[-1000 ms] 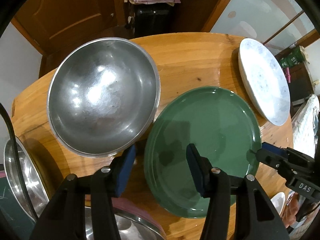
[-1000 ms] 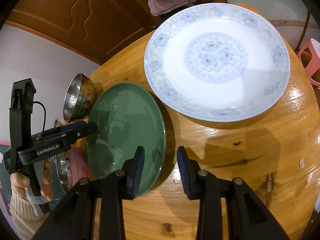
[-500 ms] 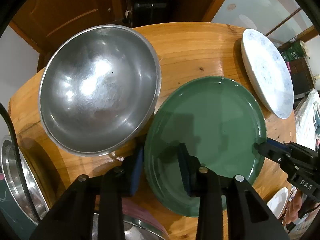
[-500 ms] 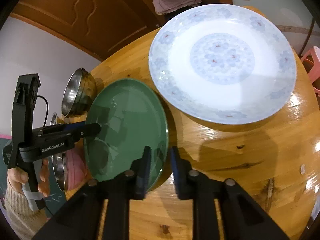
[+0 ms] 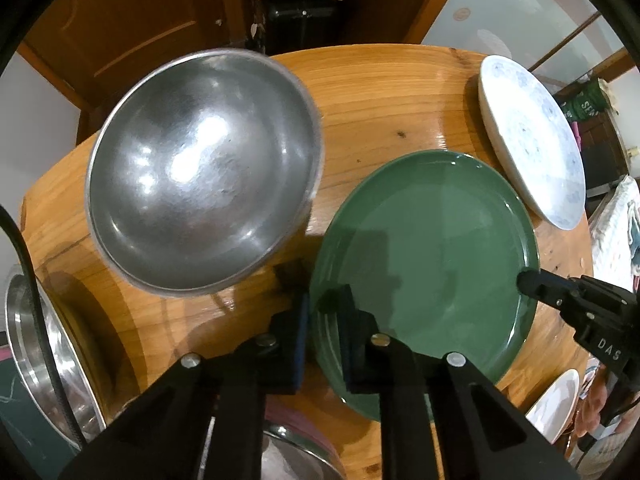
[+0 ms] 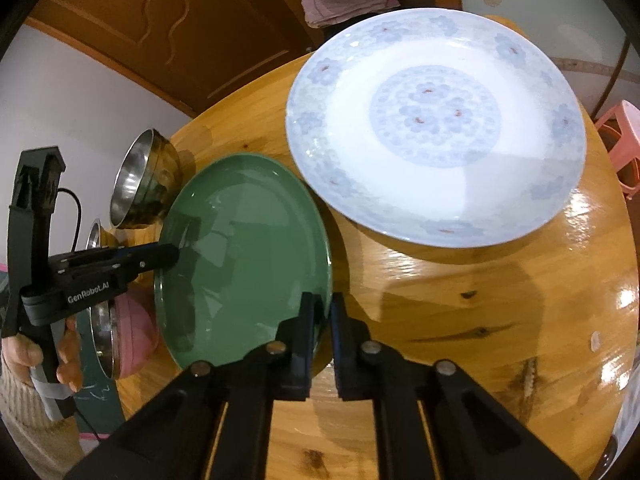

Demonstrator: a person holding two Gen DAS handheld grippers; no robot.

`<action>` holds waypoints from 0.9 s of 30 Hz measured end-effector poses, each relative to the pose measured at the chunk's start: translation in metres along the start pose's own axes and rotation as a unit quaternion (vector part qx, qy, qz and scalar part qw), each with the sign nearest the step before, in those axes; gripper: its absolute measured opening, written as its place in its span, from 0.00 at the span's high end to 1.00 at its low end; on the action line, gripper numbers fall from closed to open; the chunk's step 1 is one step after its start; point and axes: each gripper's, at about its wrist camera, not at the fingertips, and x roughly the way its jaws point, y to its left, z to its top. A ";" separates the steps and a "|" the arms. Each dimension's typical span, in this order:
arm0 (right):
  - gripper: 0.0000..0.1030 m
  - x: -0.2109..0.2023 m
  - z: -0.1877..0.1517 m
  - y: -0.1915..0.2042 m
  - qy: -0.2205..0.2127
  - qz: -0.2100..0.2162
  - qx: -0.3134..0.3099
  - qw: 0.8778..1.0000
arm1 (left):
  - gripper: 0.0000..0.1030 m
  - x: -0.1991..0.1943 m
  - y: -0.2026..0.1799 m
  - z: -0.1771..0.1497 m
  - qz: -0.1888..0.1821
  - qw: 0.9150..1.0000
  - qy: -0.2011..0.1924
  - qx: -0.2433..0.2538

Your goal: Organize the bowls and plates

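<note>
A round, glossy green plate (image 5: 432, 264) with a shallow raised rim sits on a varnished wooden table (image 5: 384, 96) whose grain and dark knots shine under the light. The left gripper (image 5: 322, 312) pinches the plate's near-left rim, one black finger above the glaze and one at the outer edge. The right gripper (image 6: 323, 320) pinches the opposite rim, its two fingers closed tight on the thin edge; in the left wrist view its tip shows at the plate's right side. The plate holds nothing.

Just left of it stands a deep steel bowl (image 5: 200, 168), hemispherical, its brushed inside dull and scuffed, with bright reflections and nothing in it. Beyond the green plate lies a wide white plate (image 6: 436, 128) of smooth porcelain, printed with pale blue flower clusters and small red dots; its rim overlaps the green plate's edge in the right wrist view, though touching cannot be judged. At the table's left edge sits another steel bowl (image 5: 36, 368), and near it a pink bowl (image 6: 134, 332) with a metal lining.
</note>
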 end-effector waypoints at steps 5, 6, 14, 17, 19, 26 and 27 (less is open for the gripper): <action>0.94 -0.009 -0.003 -0.008 0.003 0.007 0.009 1.000 | 0.90 -0.008 -0.012 -0.005 0.002 1.000 -0.004 0.016; 0.94 -0.011 -0.004 -0.010 0.003 0.008 0.010 1.000 | 0.90 -0.010 -0.015 -0.006 0.001 1.000 -0.006 0.017; 0.94 -0.024 -0.019 -0.026 0.002 0.020 0.032 0.999 | 0.91 -0.026 -0.030 -0.021 -0.004 0.999 -0.014 0.034; 0.94 -0.032 -0.027 -0.030 -0.002 0.025 0.035 0.999 | 0.91 -0.030 -0.035 -0.033 -0.009 0.999 -0.016 0.039; 0.94 -0.039 -0.032 -0.032 -0.005 0.027 0.038 0.999 | 0.91 -0.033 -0.035 -0.039 -0.015 0.999 -0.017 0.039; 0.95 -0.074 -0.053 -0.029 -0.020 0.035 0.041 0.998 | 0.91 -0.059 -0.049 -0.066 -0.023 0.998 -0.028 0.050; 0.95 -0.078 -0.055 -0.029 -0.022 0.035 0.042 0.998 | 0.91 -0.064 -0.052 -0.070 -0.025 0.998 -0.031 0.052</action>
